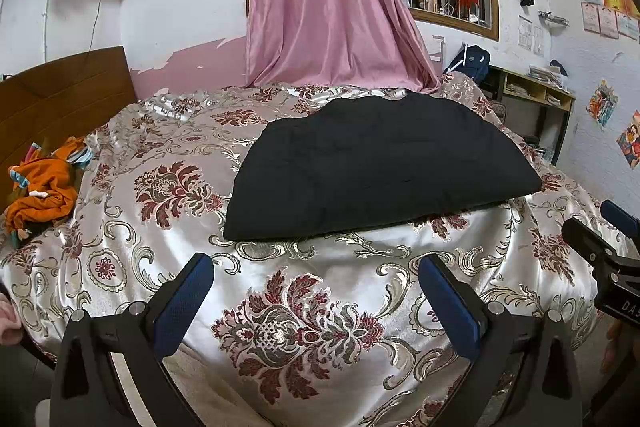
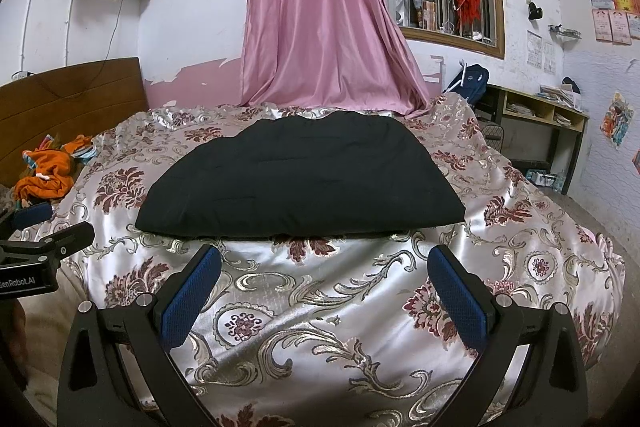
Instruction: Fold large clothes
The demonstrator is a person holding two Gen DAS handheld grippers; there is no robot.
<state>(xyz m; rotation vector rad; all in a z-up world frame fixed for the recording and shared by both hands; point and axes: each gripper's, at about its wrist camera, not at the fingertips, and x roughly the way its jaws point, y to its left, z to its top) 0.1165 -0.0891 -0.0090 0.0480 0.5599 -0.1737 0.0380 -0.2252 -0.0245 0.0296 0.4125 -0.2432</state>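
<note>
Left gripper (image 1: 316, 269) nearest, blue padded fingers spread wide, nothing between them. Right gripper (image 2: 324, 261) same, spread wide, holding nothing. Both above near side of shiny silver bedspread with red flowers (image 1: 320, 307). Past grippers, folded flat black cloth (image 2: 300, 179) lies on bedspread, long side running left to right. Bare bedspread all around black cloth. Orange crumpled clothes (image 1: 42, 187) far left of black cloth. Pink curtain (image 1: 320, 7) behind black cloth.

Both views are evenly and brightly lit by soft indoor light; only faint shadows are cast. Glare is seen on the satin bedspread (image 1: 328, 259) at lower centre. Detail in the black garment (image 2: 304, 179) is lost. Straight lines are bowed, and corners are blackened by fisheye vignetting.
</note>
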